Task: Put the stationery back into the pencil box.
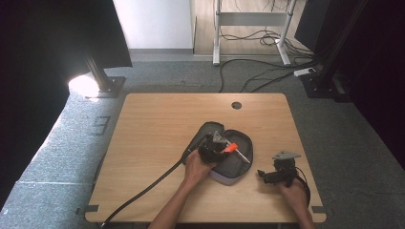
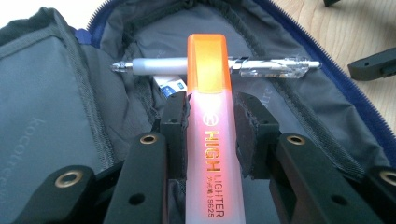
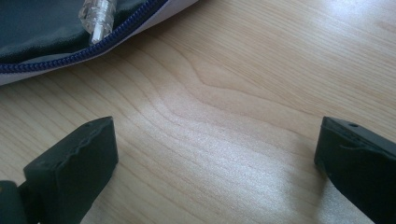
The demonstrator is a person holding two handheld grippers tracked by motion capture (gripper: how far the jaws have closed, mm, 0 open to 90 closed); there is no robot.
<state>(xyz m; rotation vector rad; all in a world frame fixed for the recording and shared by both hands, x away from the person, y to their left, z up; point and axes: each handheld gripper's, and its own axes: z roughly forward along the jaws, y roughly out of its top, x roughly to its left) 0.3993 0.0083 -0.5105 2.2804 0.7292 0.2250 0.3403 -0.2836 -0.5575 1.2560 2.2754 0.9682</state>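
Between the left gripper (image 2: 210, 135) pads, an orange highlighter (image 2: 208, 140), clamped at mid-barrel on both sides, cap end pointing away from the gripper. Just beyond the cap, lying crosswise under it, a clear pen (image 2: 219, 66) with a grey grip, resting inside the open grey pencil case (image 2: 56, 107). Beneath the pen, close to the left pad, a small blue-and-white item, partly hidden and not identifiable. Around all this, grey lining and a dark blue zipper edge. Seen from above: left gripper (image 1: 213, 148) over the pencil case (image 1: 236, 162), highlighter (image 1: 231, 147) tip sticking out to its right. Off to that gripper's right, apart from the case, the right gripper (image 1: 267, 175), low over the bare table (image 1: 153, 133), jaws spread wide with nothing between them. Past its jaws, the case's zipper edge (image 3: 84, 53) and the pen's clear end (image 3: 96, 18).
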